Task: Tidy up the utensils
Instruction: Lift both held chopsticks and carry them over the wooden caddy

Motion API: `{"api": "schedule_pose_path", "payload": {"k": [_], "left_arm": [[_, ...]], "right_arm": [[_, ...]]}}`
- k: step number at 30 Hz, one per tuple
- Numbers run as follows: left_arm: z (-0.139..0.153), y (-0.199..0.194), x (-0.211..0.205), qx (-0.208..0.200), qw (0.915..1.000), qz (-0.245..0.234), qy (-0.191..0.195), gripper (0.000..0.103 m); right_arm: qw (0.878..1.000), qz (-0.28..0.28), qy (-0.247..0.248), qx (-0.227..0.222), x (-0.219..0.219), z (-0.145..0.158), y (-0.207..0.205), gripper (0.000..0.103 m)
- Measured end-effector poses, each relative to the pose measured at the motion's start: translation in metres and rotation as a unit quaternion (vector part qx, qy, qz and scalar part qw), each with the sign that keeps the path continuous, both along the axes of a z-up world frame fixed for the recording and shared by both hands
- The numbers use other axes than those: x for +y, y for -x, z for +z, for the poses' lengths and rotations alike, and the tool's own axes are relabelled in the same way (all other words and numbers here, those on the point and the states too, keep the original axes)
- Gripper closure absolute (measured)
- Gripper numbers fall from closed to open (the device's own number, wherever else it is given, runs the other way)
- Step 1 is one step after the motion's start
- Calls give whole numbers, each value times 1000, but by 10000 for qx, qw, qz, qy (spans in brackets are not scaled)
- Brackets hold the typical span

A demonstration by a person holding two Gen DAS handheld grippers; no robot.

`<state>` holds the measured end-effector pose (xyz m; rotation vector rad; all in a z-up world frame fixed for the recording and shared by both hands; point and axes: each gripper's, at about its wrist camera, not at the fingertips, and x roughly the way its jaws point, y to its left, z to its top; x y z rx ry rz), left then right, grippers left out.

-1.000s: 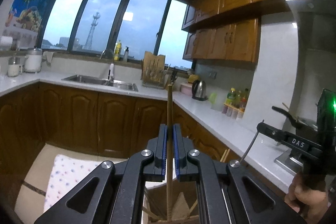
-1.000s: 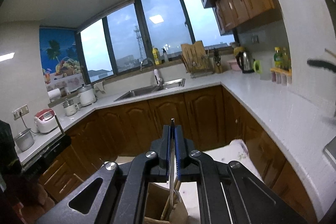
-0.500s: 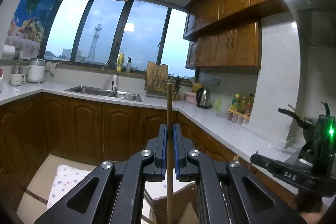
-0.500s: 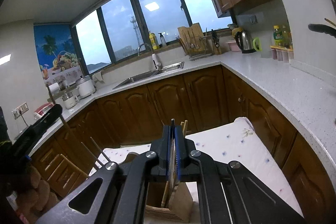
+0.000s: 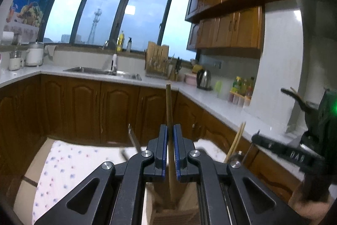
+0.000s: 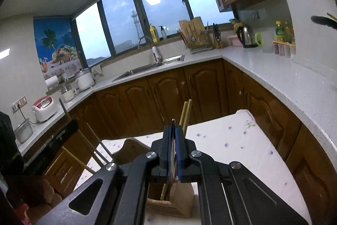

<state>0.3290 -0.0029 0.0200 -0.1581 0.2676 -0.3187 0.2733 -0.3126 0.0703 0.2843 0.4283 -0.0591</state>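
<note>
Your left gripper (image 5: 170, 130) clamps a wooden chopstick (image 5: 169, 107) upright, its lower end inside the wooden utensil holder (image 6: 181, 201). Your right gripper (image 6: 173, 130) pinches a thin metal utensil (image 6: 173, 122) just above the same holder, beside two chopsticks (image 6: 186, 113) standing in it.

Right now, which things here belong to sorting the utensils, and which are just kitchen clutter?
Job:
left gripper holding a wooden stick
right gripper holding a thin metal utensil
wooden utensil holder
chopsticks

Clutter:
kettle
rice cooker
sink
</note>
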Motion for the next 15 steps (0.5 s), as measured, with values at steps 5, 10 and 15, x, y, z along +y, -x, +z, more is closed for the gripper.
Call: {"api": "schedule_pose_path", "payload": {"k": [5,10,15], "left_arm": [[7,0,1,121,9997,-54,-186,99],[22,2,1,111,9994,-114,-306,99],[24,3,4,170,9993,-123,-312,99]], "right_arm": [[10000,-20,10,25,1,0,3,99],[10000,-33,42,31,4,0,5,99],[10000,-21,3,40,5,1,6,99]]}}
